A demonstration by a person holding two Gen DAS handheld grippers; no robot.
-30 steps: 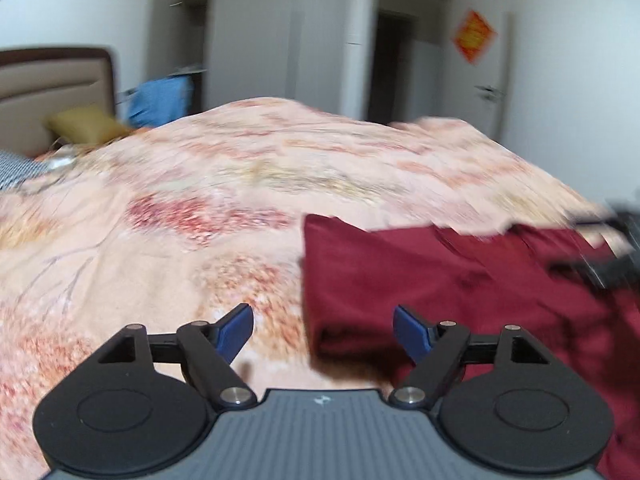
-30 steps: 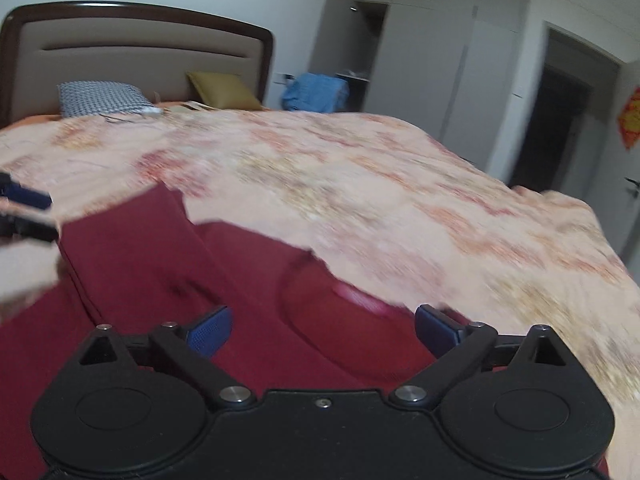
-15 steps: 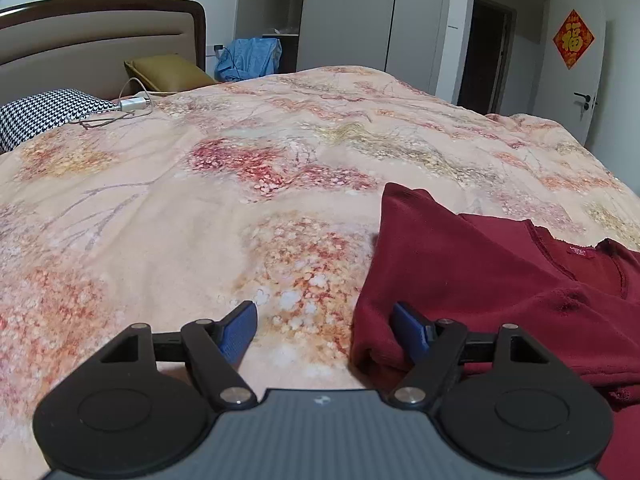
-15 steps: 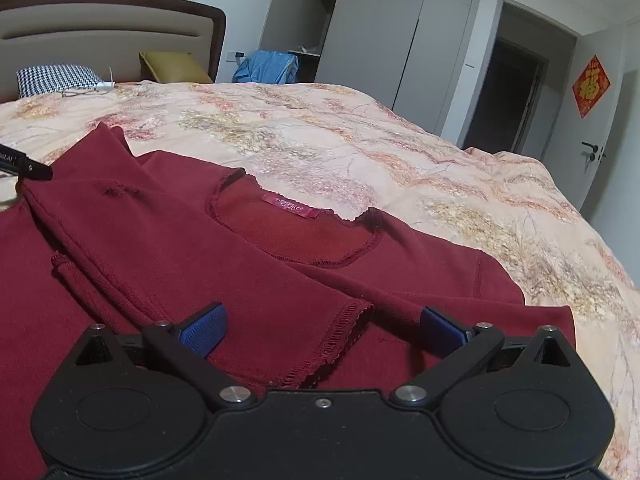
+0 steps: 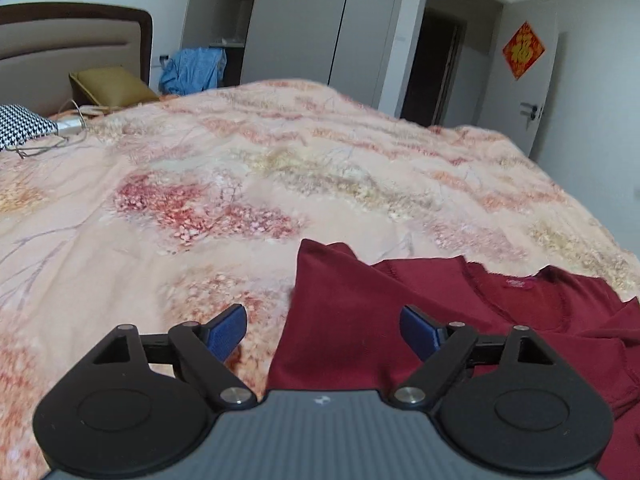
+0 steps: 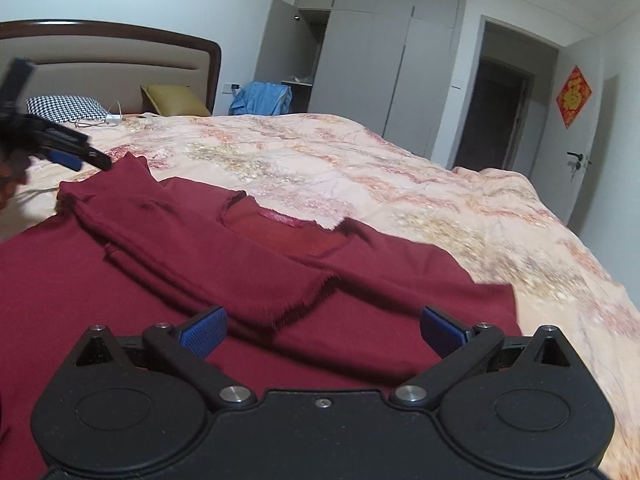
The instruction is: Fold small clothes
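Bedspread [image 5: 240, 184] runs bare toward the headboard [image 6: 120, 56], giving me room beyond the maroon top [image 6: 248, 264] near the bed's foot edge. One sleeve lies folded across its chest. My left tool [image 5: 322, 330] and right tool [image 6: 322, 326] both gape, holding nothing.

This is a bedroom in a home. A big bed [image 6: 400, 184] fills most of the room, with a flowery peach blanket [image 5: 280, 184] on top. At its head stands a padded headboard [image 6: 112, 60] with a brown wooden edge. A yellow pillow [image 6: 172, 100] and a black-and-white checked pillow [image 6: 64, 108] lie there. Tall grey wardrobes [image 6: 384, 64] line the wall. A red paper decoration [image 6: 575, 97] hangs near a white door [image 6: 584, 148].
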